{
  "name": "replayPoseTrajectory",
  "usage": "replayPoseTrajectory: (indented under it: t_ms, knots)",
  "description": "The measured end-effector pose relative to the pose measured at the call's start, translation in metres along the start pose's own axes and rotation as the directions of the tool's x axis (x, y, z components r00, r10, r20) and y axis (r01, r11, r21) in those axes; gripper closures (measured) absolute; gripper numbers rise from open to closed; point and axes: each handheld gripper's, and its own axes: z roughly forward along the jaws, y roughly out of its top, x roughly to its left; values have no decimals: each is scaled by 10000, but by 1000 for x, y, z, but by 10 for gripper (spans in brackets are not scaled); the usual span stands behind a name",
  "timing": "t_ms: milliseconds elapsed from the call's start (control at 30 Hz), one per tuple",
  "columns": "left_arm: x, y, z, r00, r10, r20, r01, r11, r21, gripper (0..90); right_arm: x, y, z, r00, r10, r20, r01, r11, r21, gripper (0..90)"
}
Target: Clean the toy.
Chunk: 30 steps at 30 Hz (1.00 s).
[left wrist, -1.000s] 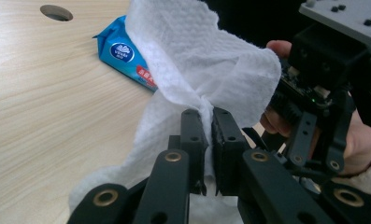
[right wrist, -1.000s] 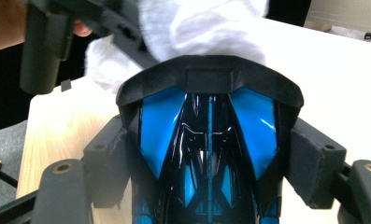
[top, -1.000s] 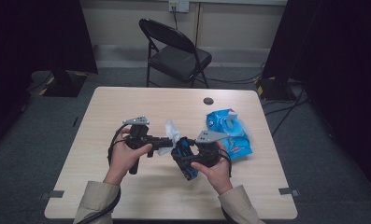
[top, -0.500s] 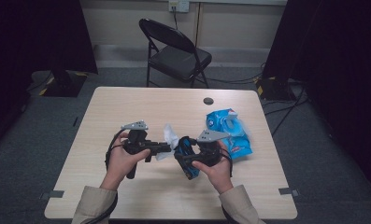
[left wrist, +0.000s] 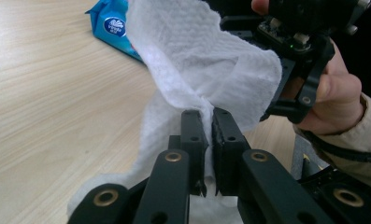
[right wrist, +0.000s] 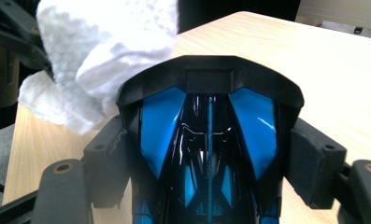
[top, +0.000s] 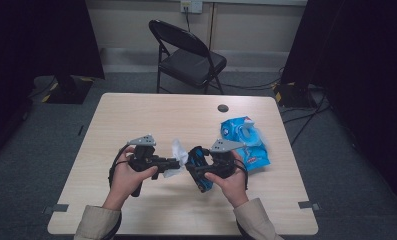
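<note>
The person has both tools up over the near middle of the bench (top: 136,120), and it looks like the wiping step of a clean-up job. The left tool (left wrist: 207,135) is clamped tight on a white wipe (left wrist: 197,60); in the left gripper view the two jaws are pinched together with the sheet squeezed between them and the rest flopping up and out. The right tool (right wrist: 211,154) has its jaws spread wide around a black-and-blue toy car (right wrist: 209,140), pads pressing on both flanks, so it's gripping the car rather than hanging open. From the high view the wipe (top: 178,156) sits right between the two tools, up against the nose end of the car (top: 197,161). The blue wipes pack (top: 246,142) lies on the bench just beyond the right hand (top: 231,182).

Best guess: the car is being held steady for cleaning and the wipe is just meeting it. The next move probably calls for dragging the wipe along the bodywork while the right tool keeps its squeeze, maybe turning the car to reach the other faces.

Hard to make out: whether the wipe is actually pressing on the car or just brushing it. The car's underside and wheels are hidden by the jaws, and the right gripper view cuts off its lower end. The pack's print is too small to read.
</note>
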Motion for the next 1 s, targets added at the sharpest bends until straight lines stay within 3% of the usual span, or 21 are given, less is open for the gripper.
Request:
replayPoseTrajectory:
  t_ms: [200,500,800,1000]
  knots:
    - [5,1,-10,9999,-115,-124,112,9996,-261,847,0,1,0,10000,-9,-90,8,10000,-87,260]
    - [7,25,-20,9990,-51,-433,11,9958,-918,847,4,2,0,9996,-149,-226,147,9999,-79,259]
    - [11,42,3,9970,-99,-761,53,9982,-605,847,18,6,5,9964,-528,-668,526,9986,-47,260]
    - [10,41,22,9985,-121,-530,105,9995,-301,846,24,6,8,9945,-634,-829,635,9980,-12,260]
